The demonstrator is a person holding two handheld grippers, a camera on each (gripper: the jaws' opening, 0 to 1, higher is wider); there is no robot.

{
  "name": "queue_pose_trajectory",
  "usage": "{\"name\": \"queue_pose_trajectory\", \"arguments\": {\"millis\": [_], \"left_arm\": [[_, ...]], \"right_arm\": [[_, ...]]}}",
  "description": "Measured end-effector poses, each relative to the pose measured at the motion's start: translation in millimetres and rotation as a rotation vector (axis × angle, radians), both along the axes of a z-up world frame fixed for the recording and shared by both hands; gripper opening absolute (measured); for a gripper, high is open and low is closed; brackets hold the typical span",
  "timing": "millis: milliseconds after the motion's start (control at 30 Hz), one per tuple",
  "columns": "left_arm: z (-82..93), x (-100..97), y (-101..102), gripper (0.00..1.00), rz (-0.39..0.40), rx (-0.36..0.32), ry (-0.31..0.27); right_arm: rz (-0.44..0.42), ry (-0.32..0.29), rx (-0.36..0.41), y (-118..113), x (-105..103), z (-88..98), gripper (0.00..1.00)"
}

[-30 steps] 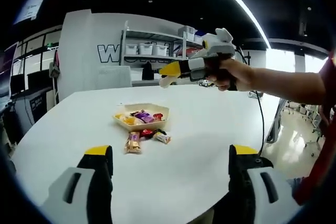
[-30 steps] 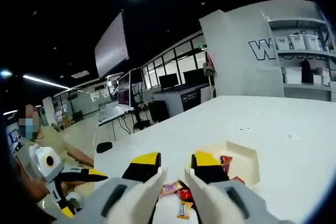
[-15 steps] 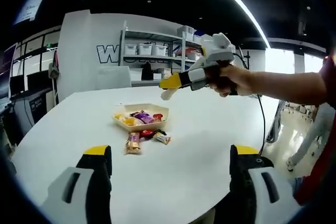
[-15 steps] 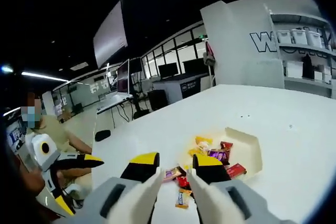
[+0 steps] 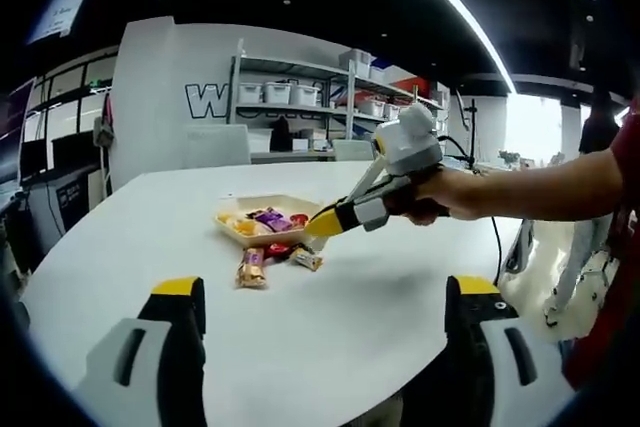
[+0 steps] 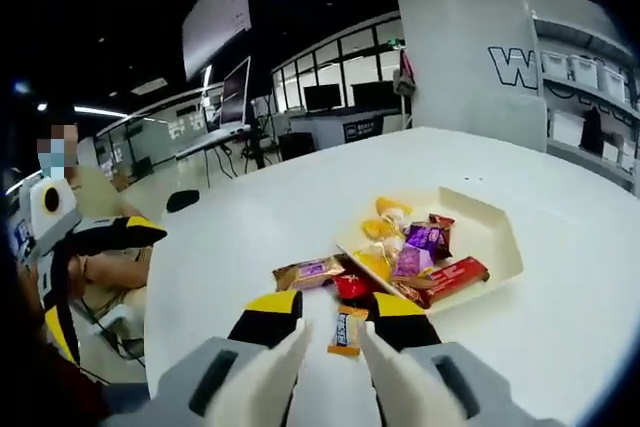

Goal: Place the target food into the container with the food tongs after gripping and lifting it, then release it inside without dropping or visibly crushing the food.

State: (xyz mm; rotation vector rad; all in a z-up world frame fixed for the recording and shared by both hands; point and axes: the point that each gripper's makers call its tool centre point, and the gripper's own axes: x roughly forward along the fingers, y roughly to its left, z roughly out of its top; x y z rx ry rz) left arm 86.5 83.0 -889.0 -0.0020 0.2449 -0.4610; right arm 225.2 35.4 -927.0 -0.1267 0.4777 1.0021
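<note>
The right claw (image 6: 333, 322) hangs low over the white worktop (image 6: 240, 237), open a little, with nothing in it. A small orange snack (image 6: 348, 331) lies on the worktop between its tips. A red snack (image 6: 355, 286) and a brown snack (image 6: 311, 272) lie just past it, beside the tray (image 6: 490, 237) full of sweets. The left claw (image 5: 322, 297) is wide open and holds nothing.
</note>
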Motion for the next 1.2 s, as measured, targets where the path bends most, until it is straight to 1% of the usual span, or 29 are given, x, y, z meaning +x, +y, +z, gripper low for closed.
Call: {"name": "queue_pose_trajectory", "arguments": {"millis": [100, 167, 267, 300, 367, 467, 500, 533, 567, 600, 633, 667, 700, 800, 833, 867, 900, 967, 1033, 1067, 1100, 1133, 1200], "left_arm": [[0.5, -2.0, 0, 0.97, 0.002, 0.001, -0.003], [0.4, -2.4, 1, 0.96, 0.005, 0.0, -0.004], [0.5, -3.2, 3, 0.96, 0.01, -0.005, -0.005], [0.2, -3.4, 3, 0.96, 0.011, -0.003, -0.004], [-0.7, -3.9, 4, 0.96, 0.013, 0.0, -0.001], [-0.8, -4.4, 6, 0.95, 0.017, -0.003, -0.001], [-0.9, -4.5, 7, 0.95, 0.019, -0.003, 0.0], [-1.1, -4.7, 7, 0.95, 0.019, -0.003, 0.0], [-1.2, -5.1, 8, 0.95, 0.02, -0.002, 0.001], [-1.4, -5.5, 8, 0.95, 0.02, -0.002, 0.0], [-1.9, -5.8, 9, 0.95, 0.02, -0.001, 0.001], [-2.2, -6.0, 9, 0.95, 0.021, -0.001, 0.002], [-2.7, -5.9, 10, 0.95, 0.023, -0.004, 0.003], [-3.4, -5.4, 9, 0.94, 0.021, -0.004, 0.008], [-2.9, -5.2, 8, 0.94, 0.02, -0.004, 0.007], [-2.3, -4.8, 7, 0.94, 0.017, -0.002, 0.004], [-1.9, -4.6, 7, 0.94, 0.015, 0.0, 0.002], [-2.0, -4.5, 6, 0.94, 0.013, 0.002, 0.002], [-3.0, -4.3, 5, 0.94, 0.01, 0.002, 0.003], [-3.9, -4.6, 5, 0.94, 0.01, 0.002, 0.007], [-4.8, -4.8, 5, 0.94, 0.01, 0.002, 0.01], [-4.9, -4.8, 5, 0.94, 0.01, 0.001, 0.009], [-4.8, -4.9, 3, 0.94, 0.008, -0.008, 0.011]], "right_arm": [[-0.008, 0.003, -0.008, 2, 3, -4.6, 0.22], [-0.006, -0.012, -0.026, 3, 4, -7.8, 0.22], [-0.008, -0.008, -0.023, 6, 4, -10.0, 0.22], [-0.011, -0.033, -0.04, 5, 7, -11.7, 0.23], [-0.006, -0.034, -0.063, 7, 6, -16.9, 0.23], [0.0, -0.039, -0.065, 9, 4, -19.9, 0.23], [-0.002, -0.061, -0.094, 8, 7, -24.0, 0.22], [-0.011, -0.053, -0.106, 7, 9, -28.7, 0.22], [-0.013, -0.051, -0.108, 6, 9, -29.8, 0.22], [-0.016, -0.068, -0.067, 9, 11, -24.7, 0.21], [-0.027, -0.049, -0.071, 7, 12, -25.7, 0.2], [-0.03, -0.047, -0.074, 7, 11, -26.0, 0.19], [-0.03, -0.059, -0.087, 7, 11, -26.5, 0.17], [-0.045, -0.035, -0.089, 7, 11, -26.3, 0.14], [-0.044, -0.037, -0.087, 7, 10, -25.8, 0.14], [-0.044, -0.033, -0.082, 6, 10, -24.9, 0.14], [-0.066, 0.012, -0.028, 7, 7, -20.0, 0.14], [-0.071, 0.029, 0.016, 7, 6, -11.6, 0.15], [-0.072, 0.007, 0.029, 4, 8, -1.4, 0.15], [-0.077, 0.013, 0.049, 4, 9, 3.3, 0.15], [-0.088, 0.02, 0.084, 3, 10, 11.3, 0.16], [-0.085, 0.037, 0.107, 2, 10, 17.4, 0.16], [-0.087, 0.022, 0.106, -1, 13, 23.1, 0.16]]}}
